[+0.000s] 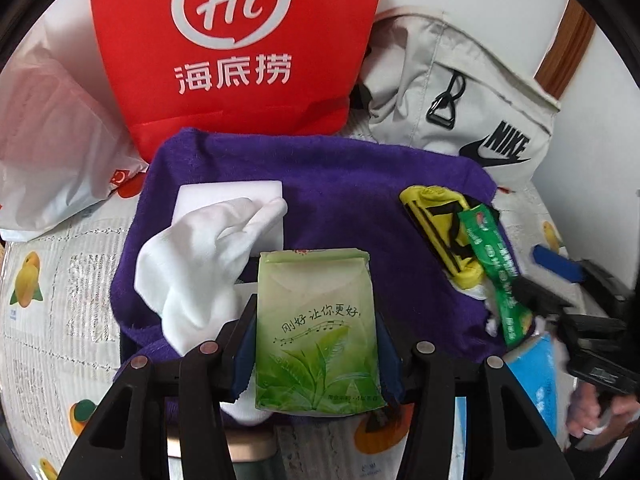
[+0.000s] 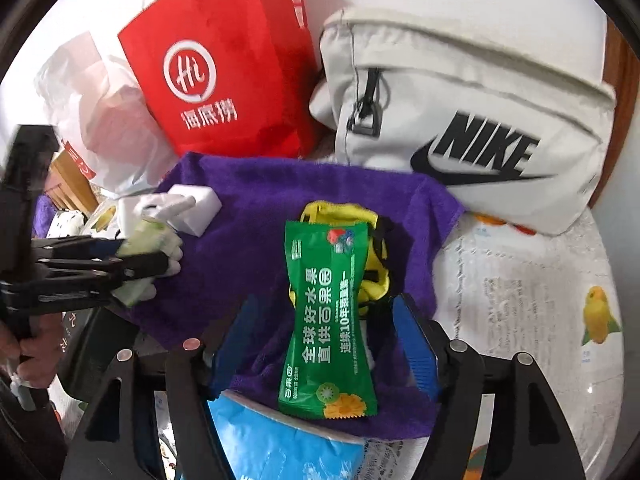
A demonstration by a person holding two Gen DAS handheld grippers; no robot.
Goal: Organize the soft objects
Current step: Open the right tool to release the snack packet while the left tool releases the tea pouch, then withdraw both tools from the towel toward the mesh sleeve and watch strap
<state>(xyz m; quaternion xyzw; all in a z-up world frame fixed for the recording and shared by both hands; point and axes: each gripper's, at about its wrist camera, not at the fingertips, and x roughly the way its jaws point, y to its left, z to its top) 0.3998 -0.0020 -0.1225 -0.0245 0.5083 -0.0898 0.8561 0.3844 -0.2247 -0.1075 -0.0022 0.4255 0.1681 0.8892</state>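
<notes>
Table under a white fruit-print cloth (image 2: 520, 280) carries a purple towel (image 1: 340, 200) at centre, with a red paper bag (image 1: 236, 48), a white plastic bag (image 1: 52, 152) and a grey Nike bag (image 2: 480, 120) along its far edge.

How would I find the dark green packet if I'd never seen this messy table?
Look for the purple towel in front of the red bag. On its right side lies a yellow pouch, and the dark green packet rests on it. It is long, pinched at the middle, with fruit pictures at both ends.
</notes>
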